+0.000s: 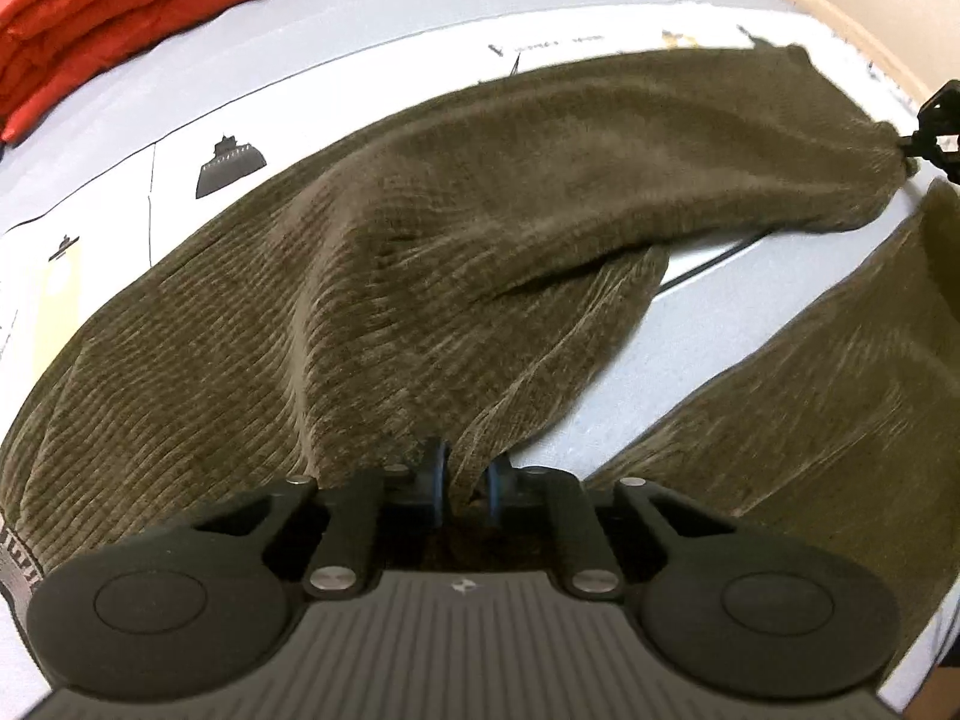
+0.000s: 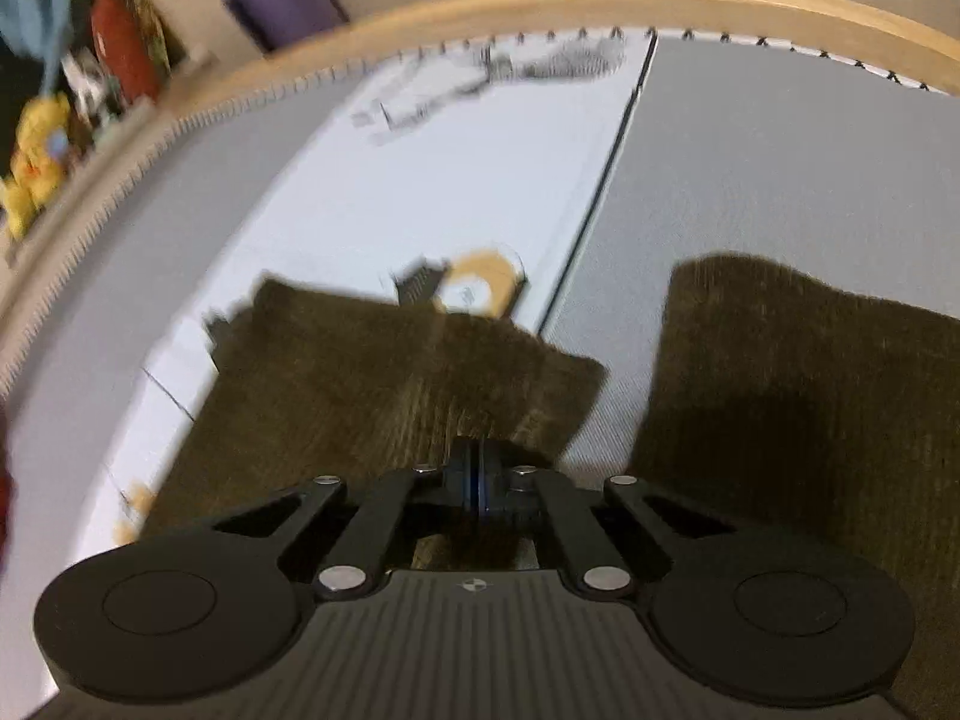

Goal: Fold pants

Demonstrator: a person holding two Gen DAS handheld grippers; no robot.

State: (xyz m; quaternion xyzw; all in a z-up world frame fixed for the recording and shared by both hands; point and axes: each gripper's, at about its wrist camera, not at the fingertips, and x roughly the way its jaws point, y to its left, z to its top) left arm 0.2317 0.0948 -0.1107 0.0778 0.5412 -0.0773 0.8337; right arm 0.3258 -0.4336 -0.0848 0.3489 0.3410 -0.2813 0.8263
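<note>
Olive-brown corduroy pants point(image 1: 456, 228) lie spread on a grey and white mat point(image 1: 600, 420). My left gripper point(image 1: 467, 483) is shut on a fold of the pants near the crotch, lifting one leg. That leg stretches to the far right, where my right gripper point(image 1: 924, 141) pinches its end. In the right wrist view, my right gripper point(image 2: 480, 480) is shut on the cuff end of that leg point(image 2: 384, 384). The other leg point(image 2: 810, 420) lies flat to the right; it also shows in the left wrist view point(image 1: 810, 396).
A folded red garment point(image 1: 120, 6) lies at the far left of the mat. A wooden rim point(image 2: 420, 18) borders the mat point(image 2: 780, 168). Toys and a purple object point(image 2: 282, 0) stand beyond the rim.
</note>
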